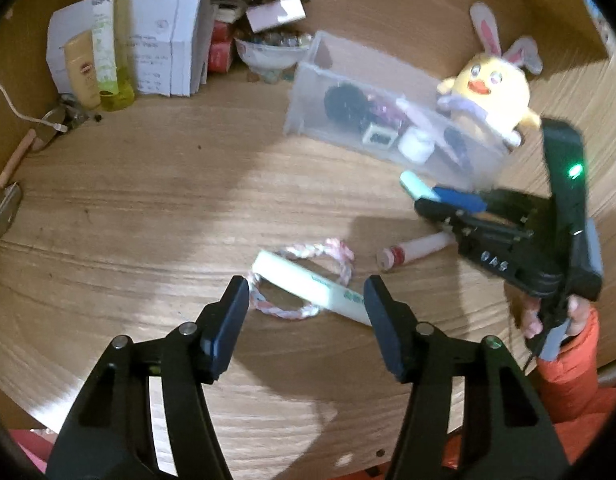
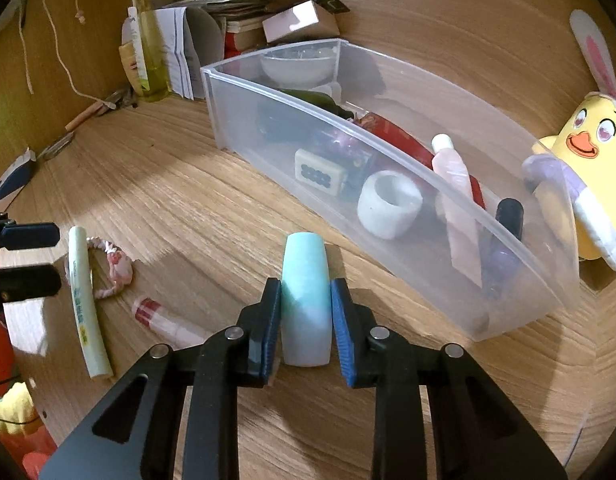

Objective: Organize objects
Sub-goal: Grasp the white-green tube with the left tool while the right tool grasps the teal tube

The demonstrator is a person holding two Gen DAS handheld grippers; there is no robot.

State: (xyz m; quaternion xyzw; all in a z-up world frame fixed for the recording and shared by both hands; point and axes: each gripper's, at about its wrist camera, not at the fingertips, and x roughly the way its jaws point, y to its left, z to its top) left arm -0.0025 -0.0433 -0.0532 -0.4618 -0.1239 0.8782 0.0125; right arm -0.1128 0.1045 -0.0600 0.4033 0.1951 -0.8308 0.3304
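My right gripper [image 2: 306,286] is shut on a mint-green capsule-shaped container [image 2: 306,308], held just above the wooden desk in front of the clear plastic bin [image 2: 284,98]. The left wrist view shows the same gripper [image 1: 427,196] with the mint container [image 1: 411,182] by the bin [image 1: 308,92]. My left gripper [image 1: 306,294] is open, its jaws on either side of a pale green tube [image 1: 300,276] that lies across a pink-white braided hair tie [image 1: 331,250]. From the right wrist view, the tube [image 2: 84,300] lies just beyond the left fingertips [image 2: 54,236]. A red-and-white tube [image 1: 415,248] lies between the two grippers.
A yellow plush chick with rabbit ears [image 2: 591,152] leans at the bin's right end. The bin holds several small items, including a white ring-shaped jar [image 2: 389,204]. Bottles, white boxes [image 1: 164,40] and a bowl [image 1: 268,56] crowd the back left corner. An orange sleeve [image 1: 571,352] holds the right gripper.
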